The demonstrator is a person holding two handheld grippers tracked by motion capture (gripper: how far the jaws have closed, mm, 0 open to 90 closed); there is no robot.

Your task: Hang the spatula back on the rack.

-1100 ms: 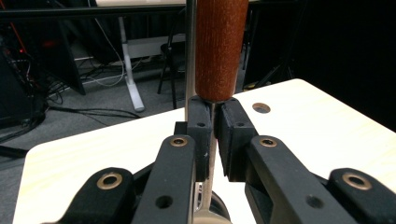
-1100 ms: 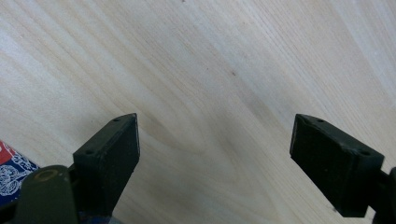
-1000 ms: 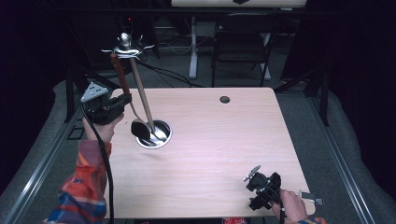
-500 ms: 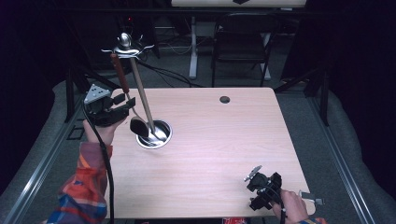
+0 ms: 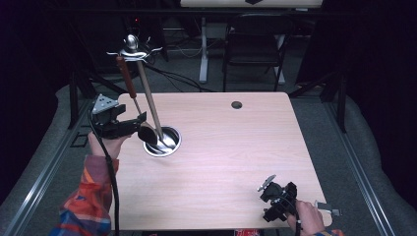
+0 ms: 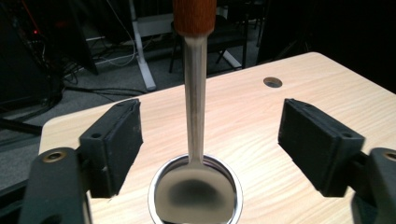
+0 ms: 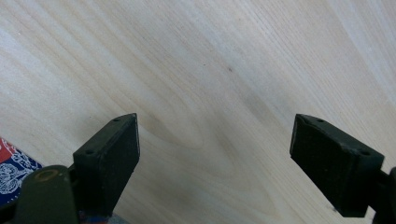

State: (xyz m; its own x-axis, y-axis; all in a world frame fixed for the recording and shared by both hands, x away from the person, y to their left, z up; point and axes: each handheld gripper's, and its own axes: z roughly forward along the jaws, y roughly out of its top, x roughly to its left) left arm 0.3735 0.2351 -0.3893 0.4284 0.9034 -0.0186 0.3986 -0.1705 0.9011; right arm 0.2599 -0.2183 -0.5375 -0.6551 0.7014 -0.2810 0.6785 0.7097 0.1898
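A metal utensil stand (image 5: 147,105) rises from a round shiny base (image 5: 169,143) at the table's left, with hooks at its top (image 5: 132,49). A ladle with a red-brown wooden handle (image 5: 126,76) hangs from one hook, its dark bowl (image 5: 147,134) just above the base. My left gripper (image 5: 140,123) is open at the ladle's lower end. In the left gripper view its jaws (image 6: 210,135) stand wide on either side of the ladle's metal shaft (image 6: 195,93), apart from it, with the round bowl (image 6: 196,196) below. My right gripper (image 5: 270,189) (image 7: 215,154) is open over bare wood.
The light wooden table (image 5: 236,157) has a cable hole (image 5: 236,104) near its far edge. A black chair (image 5: 255,46) and desk legs stand behind the table. A red printed patch (image 7: 11,170) shows at the table's near edge.
My left gripper has moved right and slightly down, closing in on the hanging ladle so its jaws now straddle the shaft. The right gripper has stayed put.
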